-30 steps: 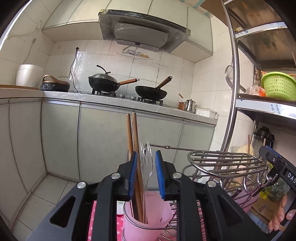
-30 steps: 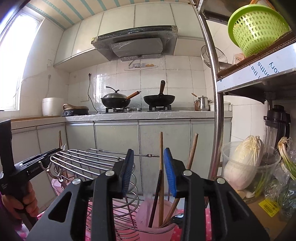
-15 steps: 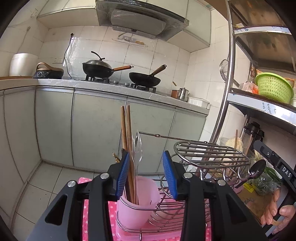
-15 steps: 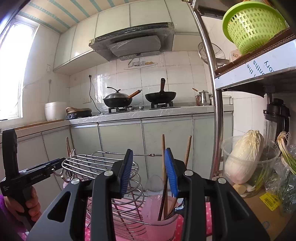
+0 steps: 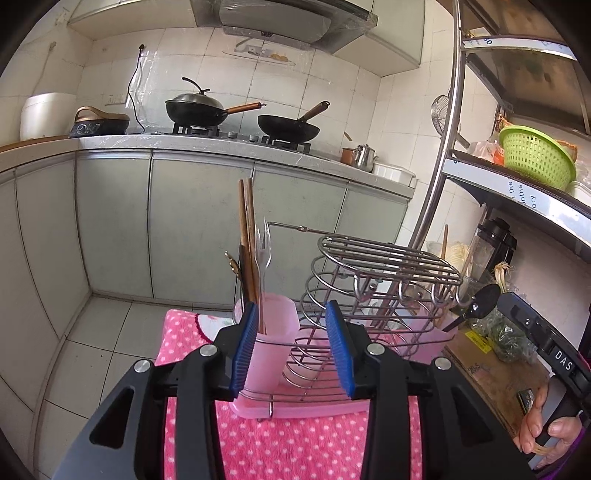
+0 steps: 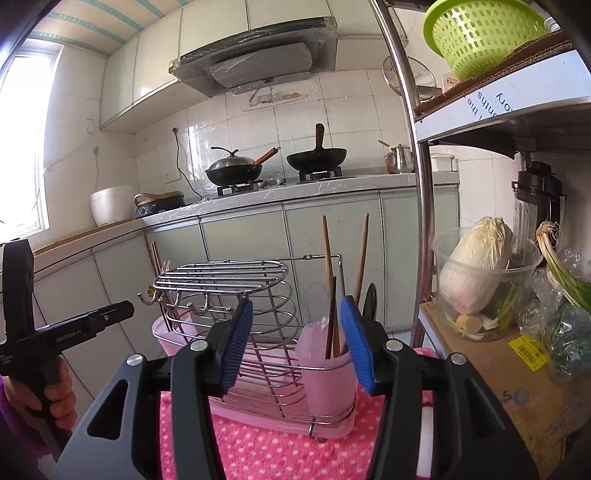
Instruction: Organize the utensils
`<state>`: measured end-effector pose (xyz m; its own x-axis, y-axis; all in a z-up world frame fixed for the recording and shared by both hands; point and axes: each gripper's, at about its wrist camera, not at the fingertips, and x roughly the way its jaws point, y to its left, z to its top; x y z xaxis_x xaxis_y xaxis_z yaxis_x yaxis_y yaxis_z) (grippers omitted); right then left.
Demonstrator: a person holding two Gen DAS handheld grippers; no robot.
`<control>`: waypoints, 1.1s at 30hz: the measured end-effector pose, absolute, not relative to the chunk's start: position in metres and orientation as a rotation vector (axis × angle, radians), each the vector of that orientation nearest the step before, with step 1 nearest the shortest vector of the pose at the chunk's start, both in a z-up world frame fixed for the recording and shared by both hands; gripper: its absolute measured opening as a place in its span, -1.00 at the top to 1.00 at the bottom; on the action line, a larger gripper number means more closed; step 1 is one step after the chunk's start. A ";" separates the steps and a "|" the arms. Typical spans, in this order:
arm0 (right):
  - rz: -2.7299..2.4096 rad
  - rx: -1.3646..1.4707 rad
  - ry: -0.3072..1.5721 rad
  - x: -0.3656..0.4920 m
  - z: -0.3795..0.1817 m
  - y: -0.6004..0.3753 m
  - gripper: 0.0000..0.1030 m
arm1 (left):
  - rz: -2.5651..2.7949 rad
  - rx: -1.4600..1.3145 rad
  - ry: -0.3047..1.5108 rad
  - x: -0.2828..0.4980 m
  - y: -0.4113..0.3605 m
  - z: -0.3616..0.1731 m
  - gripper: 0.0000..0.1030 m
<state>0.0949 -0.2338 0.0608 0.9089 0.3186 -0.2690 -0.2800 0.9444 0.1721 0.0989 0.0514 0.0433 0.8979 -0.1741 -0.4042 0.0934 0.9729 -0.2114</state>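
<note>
Left claw (image 5: 291, 347): spread, empty; jaws have just been opening.
Right claw (image 6: 295, 343): spread, empty; jaws just opening.
Chopsticks (image 5: 248, 236): standing upright, ahead-left of left claw.

a wire rack (image 5: 373, 295) stands on a dotted cloth (image 5: 295, 443). a cup (image 5: 271, 332) with chopsticks (image 5: 246, 236) and a fork (image 5: 263, 251) sits in the rack's left end; another cup (image 6: 327, 365) of utensils in its right end.

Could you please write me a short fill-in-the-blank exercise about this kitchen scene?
1. The chopsticks stand in a ____ cup.
2. The wire rack stands on a pink cloth with white ____.
3. The basket on the shelf is ____.

Missing words: pink; dots; green
</note>
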 end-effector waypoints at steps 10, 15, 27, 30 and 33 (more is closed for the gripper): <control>0.334 0.161 0.347 0.059 0.064 -0.221 -0.43 | -0.153 -0.174 0.437 0.058 0.038 0.059 0.15; 0.347 0.164 0.410 0.049 0.055 -0.211 -0.49 | -0.145 -0.165 0.445 0.044 0.035 0.063 -0.13; 0.354 0.098 0.547 0.038 0.039 -0.183 -0.51 | -0.128 -0.143 0.515 0.031 0.024 0.051 -0.20; 0.345 0.102 0.570 0.037 0.036 -0.182 -0.51 | -0.124 -0.140 0.535 0.030 0.020 0.047 -0.20; 0.327 0.098 0.586 0.036 0.034 -0.181 -0.52 | -0.121 -0.130 0.545 0.027 0.017 0.044 -0.20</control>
